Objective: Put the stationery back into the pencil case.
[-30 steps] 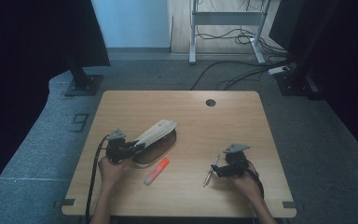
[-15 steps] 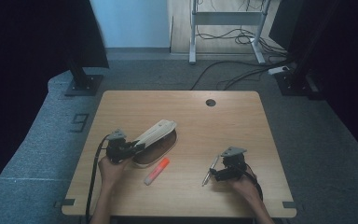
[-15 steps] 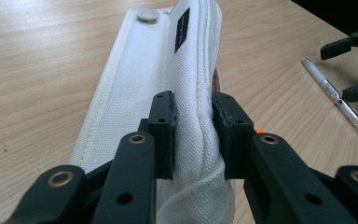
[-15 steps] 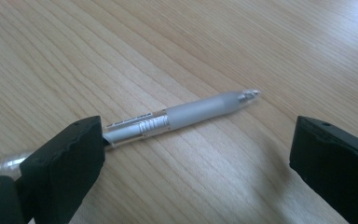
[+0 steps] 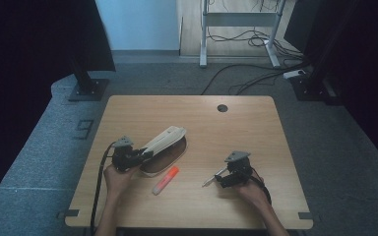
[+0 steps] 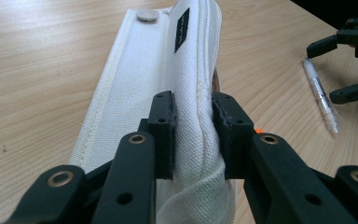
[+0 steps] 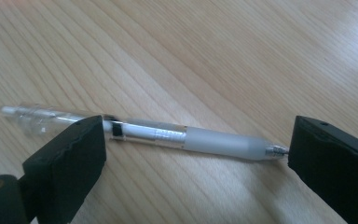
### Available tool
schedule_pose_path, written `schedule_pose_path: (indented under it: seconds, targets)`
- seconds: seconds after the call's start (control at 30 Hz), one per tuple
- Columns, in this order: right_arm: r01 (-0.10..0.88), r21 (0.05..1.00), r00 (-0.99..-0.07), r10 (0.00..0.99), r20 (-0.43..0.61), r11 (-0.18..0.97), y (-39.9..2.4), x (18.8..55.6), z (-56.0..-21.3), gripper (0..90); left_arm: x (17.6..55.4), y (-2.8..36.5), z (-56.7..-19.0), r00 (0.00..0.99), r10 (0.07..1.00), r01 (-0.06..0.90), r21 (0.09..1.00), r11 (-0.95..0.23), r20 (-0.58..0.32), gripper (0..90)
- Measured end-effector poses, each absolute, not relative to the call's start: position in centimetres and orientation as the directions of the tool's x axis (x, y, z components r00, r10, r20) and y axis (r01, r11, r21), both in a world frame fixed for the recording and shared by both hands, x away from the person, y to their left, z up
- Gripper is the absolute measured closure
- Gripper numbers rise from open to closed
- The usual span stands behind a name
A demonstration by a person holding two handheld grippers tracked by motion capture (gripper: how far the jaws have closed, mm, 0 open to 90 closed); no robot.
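Left claw (image 6: 193,135) clamped on white pouch (image 6: 168,70) hiding its opening (orange marker (image 5: 166,180) clearer from high view), right claw (image 7: 191,158) just opened, apart astride pen (image 7: 168,136).

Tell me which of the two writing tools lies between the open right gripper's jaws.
The clear pen, lying between the right gripper jaws; the orange highlighter lies beside the pouch.

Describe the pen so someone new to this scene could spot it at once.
On the wooden table, look at the near right, in front of the right gripper. The pen lies flat between its open fingers: slim, clear-barrelled, frosted grip, unlike the stubby orange marker or white pouch.
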State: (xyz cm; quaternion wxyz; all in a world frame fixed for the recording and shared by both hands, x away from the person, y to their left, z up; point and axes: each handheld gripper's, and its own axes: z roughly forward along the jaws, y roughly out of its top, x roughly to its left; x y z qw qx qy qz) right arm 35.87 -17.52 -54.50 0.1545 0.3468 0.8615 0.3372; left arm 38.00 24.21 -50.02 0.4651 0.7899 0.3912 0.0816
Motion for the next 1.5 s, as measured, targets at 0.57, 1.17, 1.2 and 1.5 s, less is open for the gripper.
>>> schedule_pose_path:
  seconds: [0.57,1.17,1.2,1.5]
  targets:
    - [0.462,0.704,-0.763,0.646,0.005,0.54,-16.2,37.2,-53.5,9.0,38.0,24.2,-50.0,0.681,0.694,0.541,0.799,-0.263,-0.234,70.7]
    - [0.462,0.666,-0.797,0.604,0.021,0.586,-16.0,38.8,-54.0,13.6,38.0,24.1,-50.1,0.682,0.693,0.542,0.798,-0.262,-0.236,70.6]
    - [0.468,0.659,-0.798,0.602,0.029,0.588,-16.0,39.0,-54.1,14.1,38.1,24.2,-50.1,0.682,0.692,0.543,0.798,-0.262,-0.237,70.6]
    - [0.445,0.664,-0.809,0.588,0.009,0.601,-16.2,38.1,-54.1,38.0,38.1,24.2,-50.1,0.683,0.691,0.543,0.798,-0.262,-0.238,70.5]
